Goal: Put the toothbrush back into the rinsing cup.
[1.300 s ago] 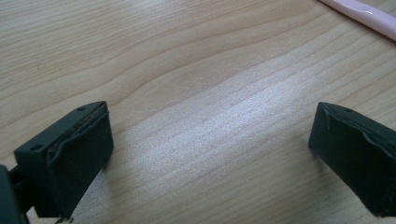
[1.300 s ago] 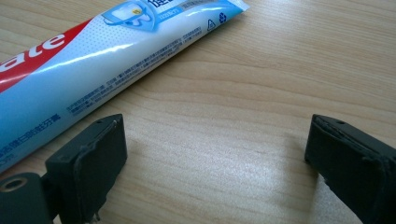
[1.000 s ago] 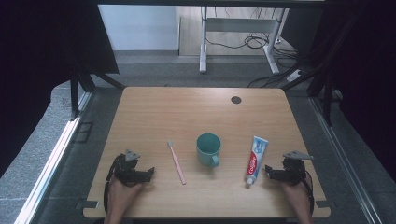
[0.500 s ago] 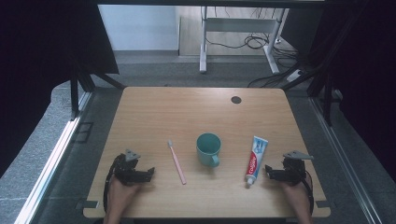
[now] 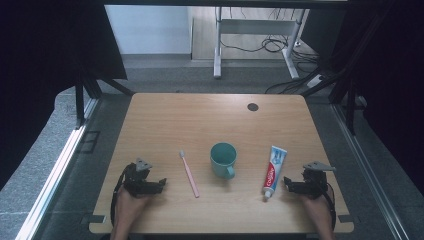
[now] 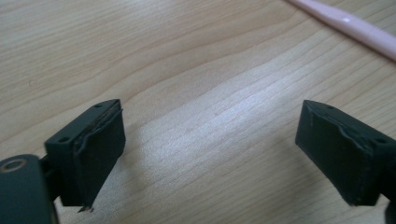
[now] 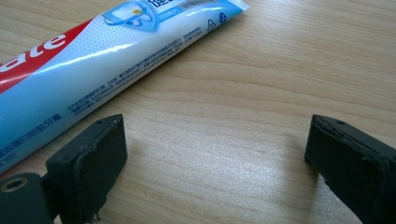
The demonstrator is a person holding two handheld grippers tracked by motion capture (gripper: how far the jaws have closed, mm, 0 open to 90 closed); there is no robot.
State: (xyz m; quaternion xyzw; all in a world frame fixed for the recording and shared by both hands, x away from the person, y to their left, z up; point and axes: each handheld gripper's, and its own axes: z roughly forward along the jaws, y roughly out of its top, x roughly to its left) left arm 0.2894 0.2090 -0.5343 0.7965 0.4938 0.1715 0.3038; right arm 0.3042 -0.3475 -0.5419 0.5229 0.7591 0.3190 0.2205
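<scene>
High view: the left gripper point(image 5: 159, 183) and the right gripper point(image 5: 287, 184) are resting low at the near edge of the surface point(image 5: 165, 125), each pointing inward toward the row of items between them. Both grippers are released and grasping nothing; the left jaws have just been closing slightly, with bare wood between them.

A pink toothbrush point(image 5: 189, 173) is lying flat just right of the left gripper, bristle end pointing away from the person. A teal mug point(image 5: 223, 159) is standing upright in the middle, handle toward the person. A toothpaste tube point(image 5: 274, 171) is lying just left of the right gripper, cap end nearest the person.

The step in hand is judged to be the approach to a first grasp. In the left gripper view the toothbrush point(image 6: 355, 25) is crossing the upper right corner, outside the jaw line, so the left gripper needs advancing and turning until the handle lies square between the jaws. In the right gripper view the toothpaste tube point(image 7: 107, 56) is lying beside one jaw, not between them; shift sideways before closing, and grasp the firmer body near the cap.
</scene>
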